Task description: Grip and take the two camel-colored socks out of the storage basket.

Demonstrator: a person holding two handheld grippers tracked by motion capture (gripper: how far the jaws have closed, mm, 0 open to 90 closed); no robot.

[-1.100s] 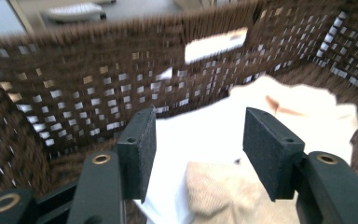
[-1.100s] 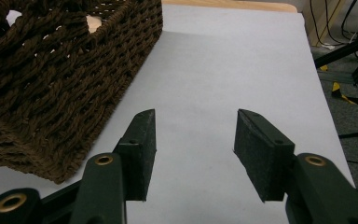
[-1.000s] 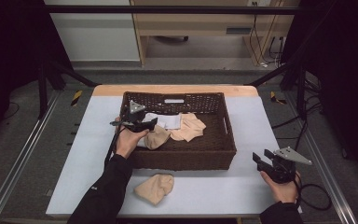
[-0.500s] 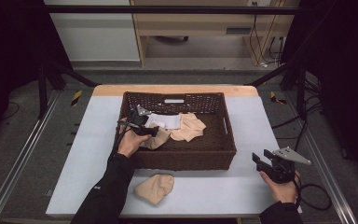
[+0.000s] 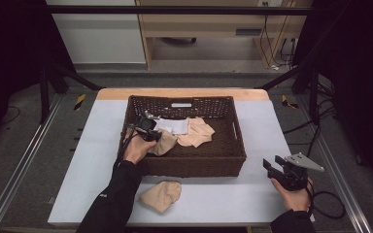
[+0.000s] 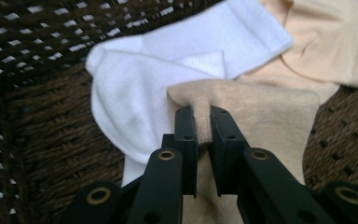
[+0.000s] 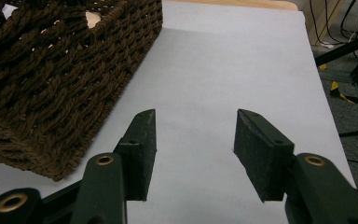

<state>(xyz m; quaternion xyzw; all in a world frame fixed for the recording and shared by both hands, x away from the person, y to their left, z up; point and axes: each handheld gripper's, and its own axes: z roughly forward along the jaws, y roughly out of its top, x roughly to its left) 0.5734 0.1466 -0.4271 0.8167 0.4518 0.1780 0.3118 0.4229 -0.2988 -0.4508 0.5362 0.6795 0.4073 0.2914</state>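
While the right tongs (image 7: pixel 193 154) rest apart over the worktop (image 7: pixel 223 60), the left tongs (image 6: pixel 204 135), just closed, pinch a soft, seemingly ribbed beige knit sock (image 6: pixel 256 112) in the brown wicker basket (image 5: pixel 233 145).

Wicker basket (image 5: pixel 189 165) walls hem in the socks; open table (image 5: pixel 257 194) lies right of the basket.

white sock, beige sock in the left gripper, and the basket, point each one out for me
white sock (image 6: pixel 135 88), left gripper view, on its broad flat middle.
beige sock (image 6: pixel 261 116), left gripper view, on the cloth right of the pinched fold.
basket (image 5: pixel 194 166), high view, on its near outer wall.
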